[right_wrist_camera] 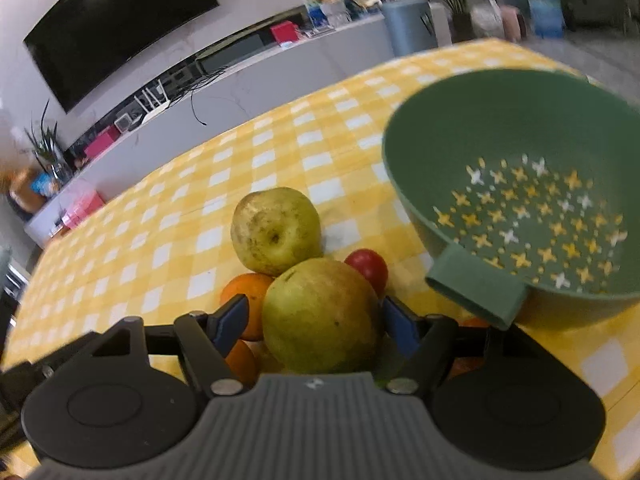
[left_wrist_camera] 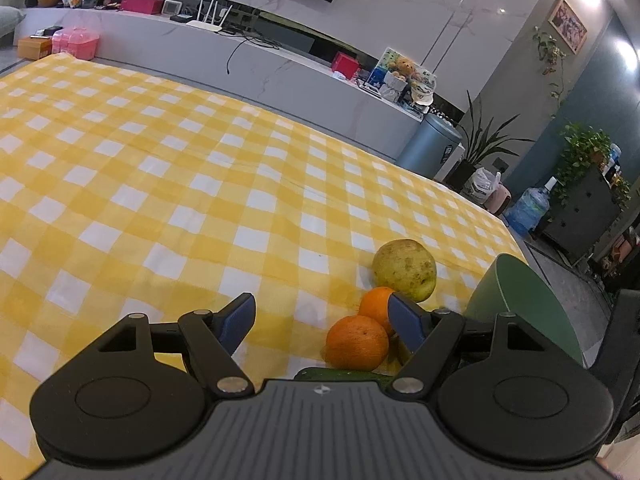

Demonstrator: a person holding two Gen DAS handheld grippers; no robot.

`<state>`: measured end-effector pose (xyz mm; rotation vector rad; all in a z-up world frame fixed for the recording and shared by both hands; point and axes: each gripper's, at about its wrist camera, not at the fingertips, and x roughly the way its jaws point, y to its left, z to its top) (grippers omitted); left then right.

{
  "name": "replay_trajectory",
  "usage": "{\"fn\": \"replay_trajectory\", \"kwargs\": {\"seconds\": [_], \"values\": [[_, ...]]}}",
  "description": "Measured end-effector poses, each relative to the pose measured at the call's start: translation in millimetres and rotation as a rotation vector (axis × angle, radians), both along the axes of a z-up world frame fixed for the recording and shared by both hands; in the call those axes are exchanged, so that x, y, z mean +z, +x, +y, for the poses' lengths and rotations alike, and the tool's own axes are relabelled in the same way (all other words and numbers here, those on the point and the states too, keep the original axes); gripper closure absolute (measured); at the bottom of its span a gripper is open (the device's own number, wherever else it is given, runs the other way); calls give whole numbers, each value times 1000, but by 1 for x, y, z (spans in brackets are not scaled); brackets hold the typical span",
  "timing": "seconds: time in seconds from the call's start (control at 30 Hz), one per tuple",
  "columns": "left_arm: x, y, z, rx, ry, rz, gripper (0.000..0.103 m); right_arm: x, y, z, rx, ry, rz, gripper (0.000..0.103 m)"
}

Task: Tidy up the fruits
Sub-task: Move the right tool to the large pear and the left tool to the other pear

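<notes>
A pile of fruit lies on the yellow checked tablecloth (right_wrist_camera: 168,232). In the right wrist view a large green-yellow pear (right_wrist_camera: 320,316) sits between the fingers of my right gripper (right_wrist_camera: 314,303). Small gaps show on both sides of it, so the pads do not press it. Behind it are a second pear (right_wrist_camera: 276,230), a red tomato-like fruit (right_wrist_camera: 368,266) and oranges (right_wrist_camera: 244,296). A green colander bowl (right_wrist_camera: 520,128) stands empty to the right. My left gripper (left_wrist_camera: 320,300) hangs open over the cloth, its right finger beside two oranges (left_wrist_camera: 357,342), a pear (left_wrist_camera: 404,270) and a cucumber (left_wrist_camera: 344,376).
The colander's handle (right_wrist_camera: 476,292) juts toward my right gripper. In the left wrist view the colander (left_wrist_camera: 520,304) stands near the table's right edge. Broad cloth (left_wrist_camera: 160,168) stretches to the left and far side. A white TV bench (left_wrist_camera: 280,68) runs behind the table.
</notes>
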<state>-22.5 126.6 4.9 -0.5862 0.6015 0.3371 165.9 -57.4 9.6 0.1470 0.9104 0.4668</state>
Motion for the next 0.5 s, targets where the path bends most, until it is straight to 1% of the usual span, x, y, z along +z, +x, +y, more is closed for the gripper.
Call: {"fn": "replay_trajectory", "kwargs": {"seconds": [0.03,0.07,0.27,0.43,0.5], "values": [[0,0,0,0,-3,2,14,-2,-1,2,10,-23,-14,40],[0,0,0,2,-4,2,14,-3,-1,2,15,-23,-21,40],[0,-3,1,-1,0,-1,14,-2,-1,-6,17,-12,8,40],[-1,-4,3,-4,0,3,14,-2,-1,-1,23,-30,-17,40],[-1,-4,3,-7,1,4,14,-5,2,0,24,-16,0,40]]}}
